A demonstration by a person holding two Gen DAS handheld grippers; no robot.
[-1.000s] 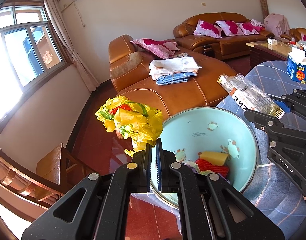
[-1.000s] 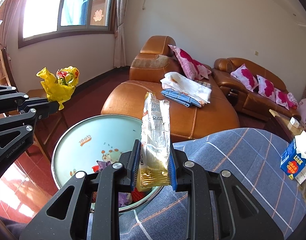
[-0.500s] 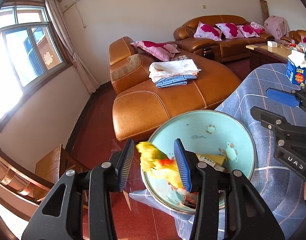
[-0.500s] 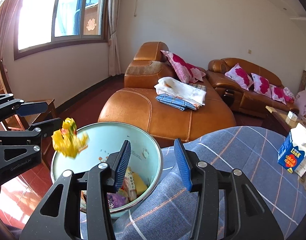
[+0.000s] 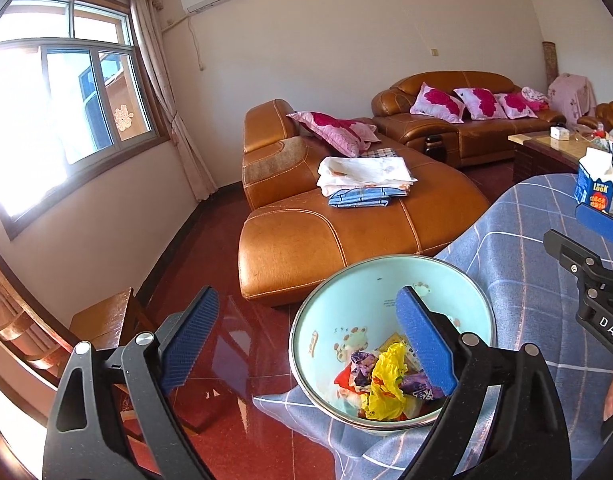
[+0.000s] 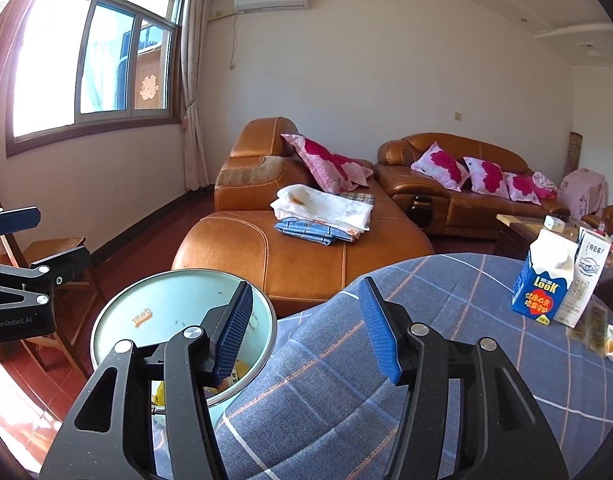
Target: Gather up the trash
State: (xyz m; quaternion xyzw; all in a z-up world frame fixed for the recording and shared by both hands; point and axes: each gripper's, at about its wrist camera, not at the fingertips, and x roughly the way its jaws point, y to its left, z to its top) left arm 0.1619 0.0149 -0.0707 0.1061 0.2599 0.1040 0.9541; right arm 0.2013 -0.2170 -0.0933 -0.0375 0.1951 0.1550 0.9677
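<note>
From the right wrist view the pale blue round basin [image 6: 178, 300] is half hidden behind a finger, its contents barely showing. The left view opens it up: a crumpled yellow plastic wrapper [image 5: 388, 380] lies on purple and red scraps at the bottom, the basin sitting at the edge of the table with the blue checked cloth [image 5: 526, 280]. The left hand-held gripper [image 5: 306, 336] is spreading wide, nothing between its pads; the right hand-held gripper [image 6: 306, 328] is opening too, empty.

The left tool [image 5: 306, 340] has its jaws spreading wide, nothing between them; the right tool [image 6: 306, 328] is opening too (both angled slightly downward)
</note>
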